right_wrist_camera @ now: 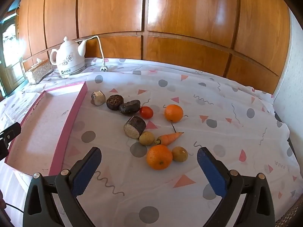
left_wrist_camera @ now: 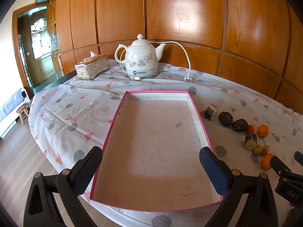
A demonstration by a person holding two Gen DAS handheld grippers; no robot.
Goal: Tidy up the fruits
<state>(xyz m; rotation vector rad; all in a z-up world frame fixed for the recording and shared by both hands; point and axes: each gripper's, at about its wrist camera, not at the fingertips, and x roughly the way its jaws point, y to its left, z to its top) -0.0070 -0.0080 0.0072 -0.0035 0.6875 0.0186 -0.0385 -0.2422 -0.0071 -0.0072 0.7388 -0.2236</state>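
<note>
Left gripper (left_wrist_camera: 150,162): fingers spread wide, nothing between them, hovering over the near end of the shallow pink-rimmed rectangular cardboard tray (left_wrist_camera: 113,121). The tray's pale speckled floor shows a few dark smudges; its long axis runs straight ahead of this gripper. Beyond its far rim, ahead and slightly left, sit a gold embossed tissue box (left_wrist_camera: 92,66) and a white ceramic electric kettle with floral print (left_wrist_camera: 140,57), its white cord and plug (left_wrist_camera: 187,78) lying on the cloth to the kettle's right.

Right gripper (right_wrist_camera: 148,163): blue-padded fingers (right_wrist_camera: 86,172) also spread, holding nothing. The tray lies to its left. All the produce lies outside the tray, on the white tablecloth patterned with grey dots and pink triangles (right_wrist_camera: 217,102).

Produce, left to right ahead of the right gripper: a cut pale-fleshed root chunk (right_wrist_camera: 98,98) nearest the tray wall; two dark brown wrinkled round fruits (right_wrist_camera: 114,102) (right_wrist_camera: 130,106) touching each other; a small red tomato (right_wrist_camera: 146,112) against the second; a bright round orange (right_wrist_camera: 173,113) apart to the right. Nearer: a dark-skinned cut stump with a pale speckled face (right_wrist_camera: 134,127), a small yellow-green round fruit (right_wrist_camera: 146,138) touching it, a short orange carrot (right_wrist_camera: 168,138) pointing right. Closest, just ahead between the spread fingers: a second orange with dimpled skin (right_wrist_camera: 159,157), a small tan round fruit (right_wrist_camera: 179,154) touching its right side.
</note>
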